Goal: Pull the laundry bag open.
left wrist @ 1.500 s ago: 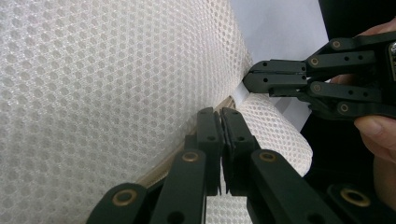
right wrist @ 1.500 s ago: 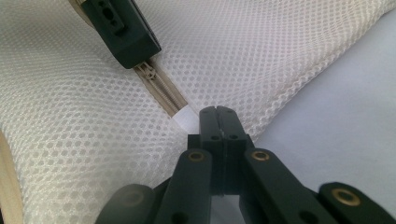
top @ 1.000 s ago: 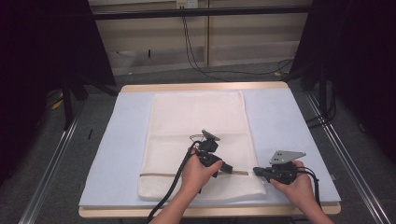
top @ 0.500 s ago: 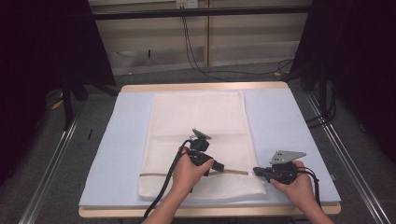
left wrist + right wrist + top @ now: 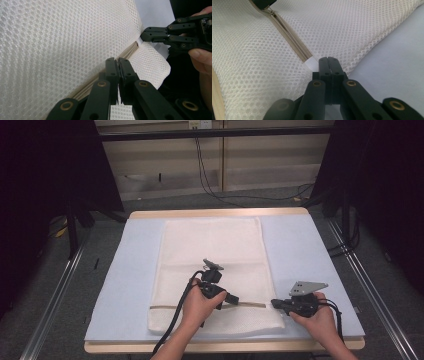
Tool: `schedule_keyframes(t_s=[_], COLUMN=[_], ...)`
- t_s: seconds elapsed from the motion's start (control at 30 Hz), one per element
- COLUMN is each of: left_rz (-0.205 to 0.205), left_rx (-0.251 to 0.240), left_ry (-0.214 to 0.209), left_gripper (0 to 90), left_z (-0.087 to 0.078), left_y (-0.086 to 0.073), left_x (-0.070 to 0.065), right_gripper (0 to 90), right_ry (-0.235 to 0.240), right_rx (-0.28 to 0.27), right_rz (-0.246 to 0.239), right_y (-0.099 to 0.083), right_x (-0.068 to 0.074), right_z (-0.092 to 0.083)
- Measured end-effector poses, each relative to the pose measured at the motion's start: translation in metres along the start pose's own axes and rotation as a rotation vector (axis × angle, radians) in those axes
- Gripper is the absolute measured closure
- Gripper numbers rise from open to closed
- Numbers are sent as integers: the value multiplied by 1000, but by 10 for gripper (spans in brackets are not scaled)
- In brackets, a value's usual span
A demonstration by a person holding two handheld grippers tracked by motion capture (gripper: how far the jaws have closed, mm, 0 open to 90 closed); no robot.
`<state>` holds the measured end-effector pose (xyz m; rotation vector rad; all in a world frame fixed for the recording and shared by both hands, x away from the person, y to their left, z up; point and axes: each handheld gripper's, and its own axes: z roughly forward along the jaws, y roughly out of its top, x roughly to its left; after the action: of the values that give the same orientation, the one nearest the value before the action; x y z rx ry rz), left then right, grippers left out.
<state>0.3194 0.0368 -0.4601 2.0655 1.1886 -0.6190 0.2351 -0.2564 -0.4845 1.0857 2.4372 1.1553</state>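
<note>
high view shows a pale mesh bag (image 5: 215, 250) lying flat on the blue-covered table (image 5: 310, 250), its long side running away from the person and its zipper (image 5: 165, 307) crossing the near end from side to side. both claws sit on that zipper line, close together near the bag's right edge.

the left gripper (image 5: 232, 298) has its jaws pressed together right on the zipper. in the right gripper view the zipper pull (image 5: 271, 10) sits at that claw's tip, so i'd say it's pinched on the pull, though the contact itself is hidden. the right gripper (image 5: 276, 304) is also closed. the left gripper view has its tips biting the bag's edge where the zipper ends, just beside the white tab (image 5: 311, 63).

what matters for the next move is the line between them. the zipper's long axis runs straight from one claw to the other, and the pull lies just to the left of the anchoring right claw, with a short run of meshed teeth between. the far longer stretch of zipper lies on the other side, toward the bag's left edge. so any slide has to follow that side-to-side line. the left hand is the one on the slider, and the right only needs to hold the end taut against it.
</note>
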Motion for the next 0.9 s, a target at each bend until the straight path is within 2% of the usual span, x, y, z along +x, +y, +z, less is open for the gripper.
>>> schedule_keyframes(t_s=[0.1, 0.37, 0.47, 0.53, 0.6, 0.8, 0.87, 0.9], left_rz=[10, -3, -8, -5, -24, -16, -26, -26], left_rx=[-3, -8, -4, -7, -15, -8, -10, -7], left_ry=[6, -2, -26, -6, -31, -28, -50, -47], left_gripper=[874, 874, 874, 874, 874, 875, 874, 875], left_z=[-1, -3, -3, -4, -4, -7, -8, -8], left_y=[-1, -3, -4, -5, -5, -7, -7, -8], left_x=[1, 3, 4, 5, 7, 9, 11, 12], right_gripper=[900, 900, 900, 900, 900, 900, 900, 900], right_ry=[7, 6, 0, 1, 3, 1, 1, 1], right_rx=[-1, -1, 0, -2, -2, -2, -3, -3], right_rz=[-2, -3, 0, 0, -1, -1, -1, -1], right_y=[0, 0, 0, 0, 0, 0, 0, 0], right_x=[0, 0, 0, 0, 0, 0, 0, 0], right_z=[0, 0, 0, 0, 0, 0, 0, 0])
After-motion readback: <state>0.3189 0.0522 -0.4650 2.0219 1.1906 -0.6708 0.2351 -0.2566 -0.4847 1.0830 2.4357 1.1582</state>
